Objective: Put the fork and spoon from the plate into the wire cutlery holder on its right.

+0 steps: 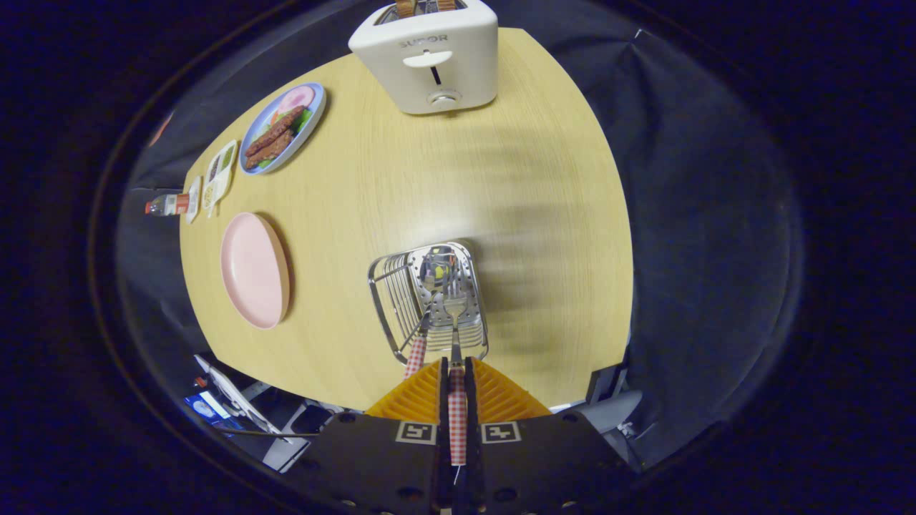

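Left of the claw, well apart from it, a round pink plastic plate (254, 270) lies bare on the pale wooden table (444, 186); no cutlery is seen on it. Beyond the plate, further left, stand a blue plate of sausages and ham (281, 127), a small white sauce tray (220, 174) and a red-capped bottle lying on its side (167, 205).

Just ahead of the claw (456, 372) stands the chrome wire cutlery holder (429, 300), its open mouth facing the camera. The claw is pressed together on the red-and-white checked handle of the metal fork (455, 315), both fingers bearing on it. The fork's long axis runs straight forward along the fingers, tines leading, and the tines appear to sit at or just inside the holder's mouth. Just left of the fork, a second utensil with a checked handle (416, 354), judged to be the spoon, leans in the holder, handle up.

The coming move turns on that alignment: fork axis and holder opening coincide, so lowering and release should suffice. The leaning handle is the nearest obstruction.

Beyond the holder, far ahead, a white two-slot toaster (429, 61) stands clear of the path
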`<action>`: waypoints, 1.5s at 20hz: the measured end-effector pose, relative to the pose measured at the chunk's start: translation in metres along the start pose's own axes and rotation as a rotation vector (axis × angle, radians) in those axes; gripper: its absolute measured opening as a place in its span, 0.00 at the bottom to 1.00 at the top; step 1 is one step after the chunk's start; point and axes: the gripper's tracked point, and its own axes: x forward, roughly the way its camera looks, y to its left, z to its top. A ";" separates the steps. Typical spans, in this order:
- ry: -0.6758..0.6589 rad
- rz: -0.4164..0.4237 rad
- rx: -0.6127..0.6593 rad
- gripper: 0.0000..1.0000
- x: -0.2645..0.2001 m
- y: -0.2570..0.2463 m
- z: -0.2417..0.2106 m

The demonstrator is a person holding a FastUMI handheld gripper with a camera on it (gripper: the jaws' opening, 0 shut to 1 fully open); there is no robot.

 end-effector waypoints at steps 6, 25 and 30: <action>-0.098 0.008 -0.031 0.12 -0.010 0.012 0.015; -0.735 0.021 -0.074 0.93 -0.125 0.133 0.015; -1.025 0.000 -0.175 0.95 -0.181 0.185 -0.001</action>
